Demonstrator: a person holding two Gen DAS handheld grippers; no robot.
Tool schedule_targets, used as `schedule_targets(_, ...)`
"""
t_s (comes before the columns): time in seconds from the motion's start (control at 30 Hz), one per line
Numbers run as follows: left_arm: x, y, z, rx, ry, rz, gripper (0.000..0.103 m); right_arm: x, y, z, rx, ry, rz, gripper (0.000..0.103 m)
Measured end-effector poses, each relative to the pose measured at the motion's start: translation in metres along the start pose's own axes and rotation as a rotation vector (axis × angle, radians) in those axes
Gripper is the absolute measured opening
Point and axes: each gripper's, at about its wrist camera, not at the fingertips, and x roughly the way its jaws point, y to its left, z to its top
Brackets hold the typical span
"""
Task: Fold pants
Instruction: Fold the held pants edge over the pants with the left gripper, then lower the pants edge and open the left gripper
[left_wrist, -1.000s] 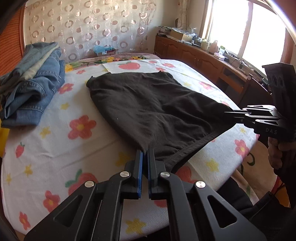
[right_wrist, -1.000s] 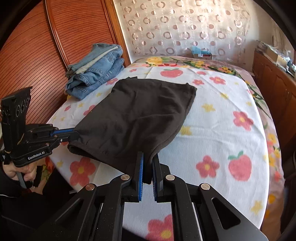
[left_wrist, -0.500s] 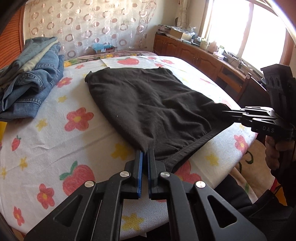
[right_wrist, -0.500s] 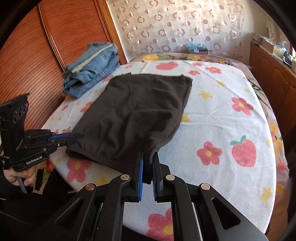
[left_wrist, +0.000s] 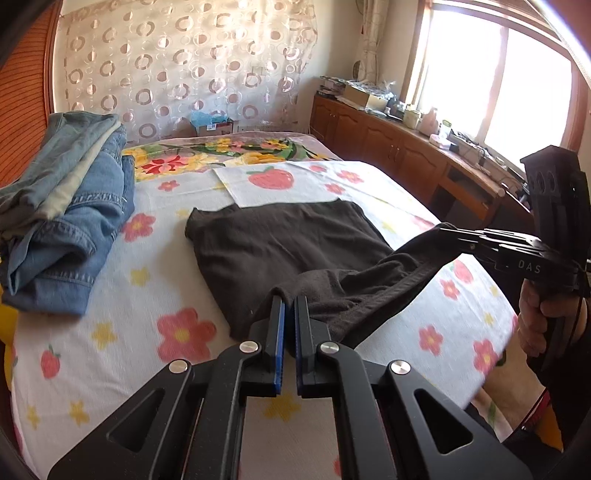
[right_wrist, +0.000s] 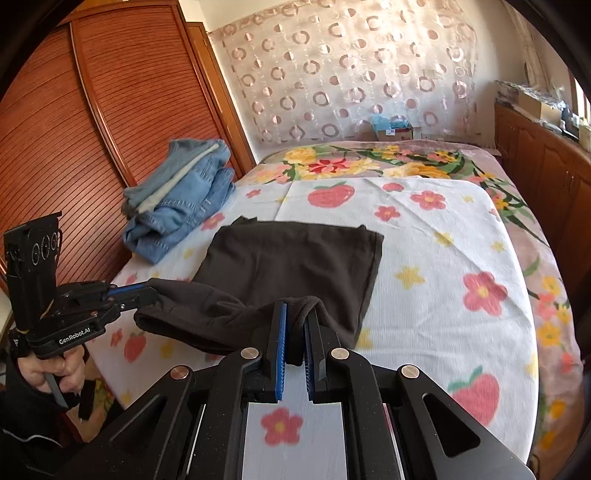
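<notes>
On the left wrist camera, my left gripper (left_wrist: 289, 314) is clenched on the near left corner of the black pants (left_wrist: 280, 240), which lie on the bed (left_wrist: 177, 369). A second ago that near edge lay flat; now it is lifted off the flowered cover, sagging between my two tools. The right gripper (left_wrist: 445, 229) enters from the right, pinching the other corner. I judge the fold toward the far end is under way. The jeans pile (left_wrist: 66, 221) sits far left, just beside the pants but clear of the landing spot.

On the right wrist camera, my right gripper (right_wrist: 294, 325) is grasping bunched black cloth. The left gripper (right_wrist: 149, 291) holds its corner at left. The far half lies flat; nothing blocks it.
</notes>
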Motion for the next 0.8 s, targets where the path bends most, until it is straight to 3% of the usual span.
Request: schedule_targets(0.8, 0.082, 0.051, 0.071, -0.039, 0.057, 0.021, 0.005, 0.096, -0.036, 0.058, 0.013, 0.062, 0.024, 0.008)
